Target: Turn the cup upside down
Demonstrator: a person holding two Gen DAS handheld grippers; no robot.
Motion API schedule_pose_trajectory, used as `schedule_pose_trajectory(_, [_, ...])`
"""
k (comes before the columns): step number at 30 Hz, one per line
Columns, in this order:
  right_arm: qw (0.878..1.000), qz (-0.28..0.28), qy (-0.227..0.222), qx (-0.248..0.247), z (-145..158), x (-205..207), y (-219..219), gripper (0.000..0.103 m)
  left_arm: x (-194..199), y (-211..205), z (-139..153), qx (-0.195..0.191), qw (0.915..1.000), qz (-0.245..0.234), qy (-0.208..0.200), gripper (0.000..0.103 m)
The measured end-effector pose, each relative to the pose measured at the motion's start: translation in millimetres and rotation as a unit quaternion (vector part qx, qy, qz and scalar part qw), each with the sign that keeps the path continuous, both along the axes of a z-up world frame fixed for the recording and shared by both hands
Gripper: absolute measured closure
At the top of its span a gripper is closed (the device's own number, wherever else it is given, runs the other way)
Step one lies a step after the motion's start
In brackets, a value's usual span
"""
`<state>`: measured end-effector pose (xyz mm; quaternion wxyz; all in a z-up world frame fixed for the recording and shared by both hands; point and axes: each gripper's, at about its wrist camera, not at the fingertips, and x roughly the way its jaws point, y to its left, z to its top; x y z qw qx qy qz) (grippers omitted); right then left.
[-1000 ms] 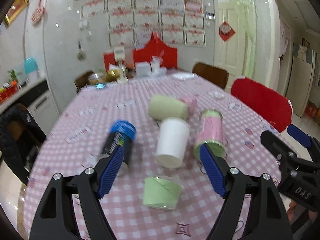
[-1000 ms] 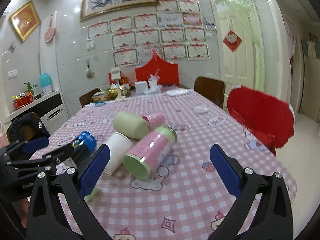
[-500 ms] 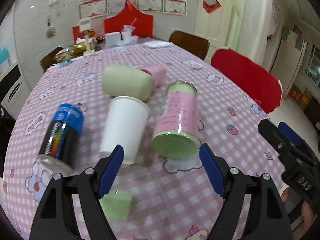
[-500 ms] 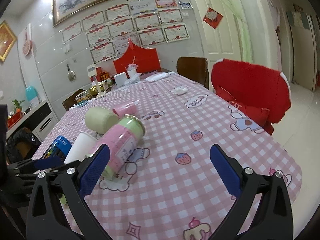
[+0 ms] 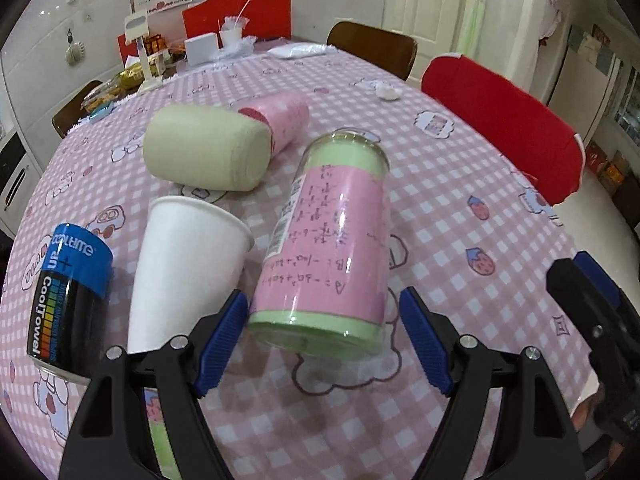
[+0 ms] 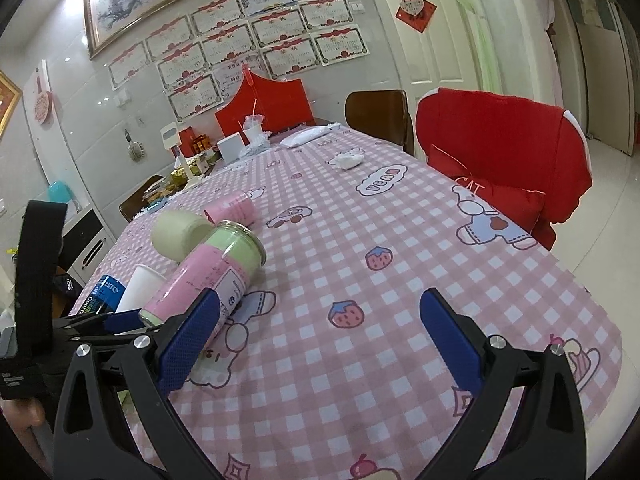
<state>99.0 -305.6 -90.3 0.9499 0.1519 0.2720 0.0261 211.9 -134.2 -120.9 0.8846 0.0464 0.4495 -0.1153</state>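
Tongs first: your left gripper [image 5: 322, 340] is spread wide, blue pads on either side of the near end of the pink-and-green jar [image 5: 328, 240], not pinching it as far as I can see. That jar lies on its side, so I'll use it as the landmark. Your right gripper [image 6: 316, 336] is also wide apart, hanging over bare cloth to the right of the jar, with nothing between the pads.

The white paper cup [image 5: 182, 272] lies on its side just left of the jar, touching or nearly touching it, mouth pointing away from you. Left of that is a black can with a blue band [image 5: 66, 300], and beyond the jar sit a pale green roll [image 5: 204, 154] and a pink cup [image 5: 280, 116] lying down.

Everything's on a pink checked tablecloth [image 6: 400, 280] with cartoon prints. Right of the jar there's a red-covered chair [image 6: 500, 152], and certificates [image 6: 256, 36] cover the far wall.

Something pale green peeks out under your left gripper's arm; it's too hidden to tell what it is. The clutter at the far end is too small to sort out.
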Motion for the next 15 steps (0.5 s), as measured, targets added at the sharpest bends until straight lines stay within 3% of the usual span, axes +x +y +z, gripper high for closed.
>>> schedule_pose_trajectory(10, [1.0,-0.005,0.011,0.011,-7,7,-8,0.007,17,-9,-16,0.027,0.999,0.003,0.035,0.027])
schedule_pose_trajectory(11, [1.0,-0.006,0.011,0.009,-6,7,-8,0.007,16,-8,-15,0.021,0.9991,0.003,0.036,0.033])
schedule_pose_trajectory(15, [1.0,-0.007,0.01,0.01,-5,5,-8,0.007,8,-6,-12,0.003,0.9991,0.0,0.042,0.034])
